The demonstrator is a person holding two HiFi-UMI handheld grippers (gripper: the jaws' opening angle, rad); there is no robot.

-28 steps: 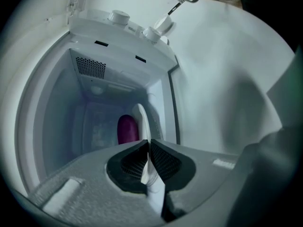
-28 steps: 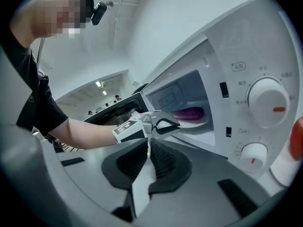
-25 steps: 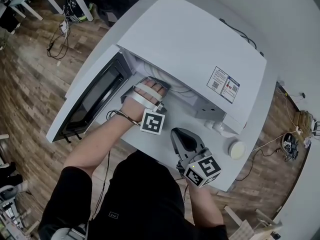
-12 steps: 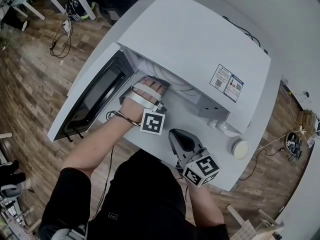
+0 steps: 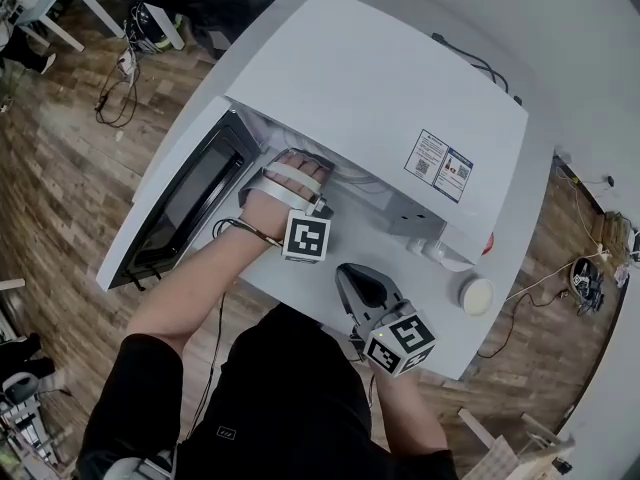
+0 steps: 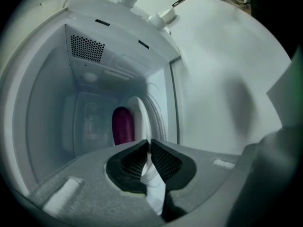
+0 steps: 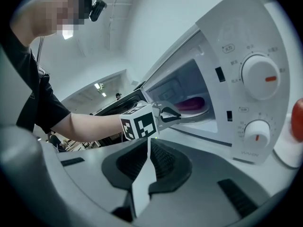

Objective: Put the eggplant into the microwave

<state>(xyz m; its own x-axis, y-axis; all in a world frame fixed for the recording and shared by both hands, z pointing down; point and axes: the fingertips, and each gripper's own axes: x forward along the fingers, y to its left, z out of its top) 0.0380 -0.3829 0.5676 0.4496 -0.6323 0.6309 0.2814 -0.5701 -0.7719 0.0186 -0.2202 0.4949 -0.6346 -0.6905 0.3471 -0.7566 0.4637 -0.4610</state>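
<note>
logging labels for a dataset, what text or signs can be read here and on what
Sticker on the microwave top: print and codes too small to read.
Labels by the two dials on the control panel: blurred, unreadable.
Wording at the panel's foot: too small to read.
Marker cubes: black-and-white patterns, no words.

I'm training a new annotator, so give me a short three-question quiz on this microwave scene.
1. True or false: the door of the microwave is shut.
2. Where is the eggplant? A on top of the microwave; B inside it; C under it.
3. How many dials are on the microwave's front panel?
Key: 1 false, it stands open; 2 B; 3 two.
</note>
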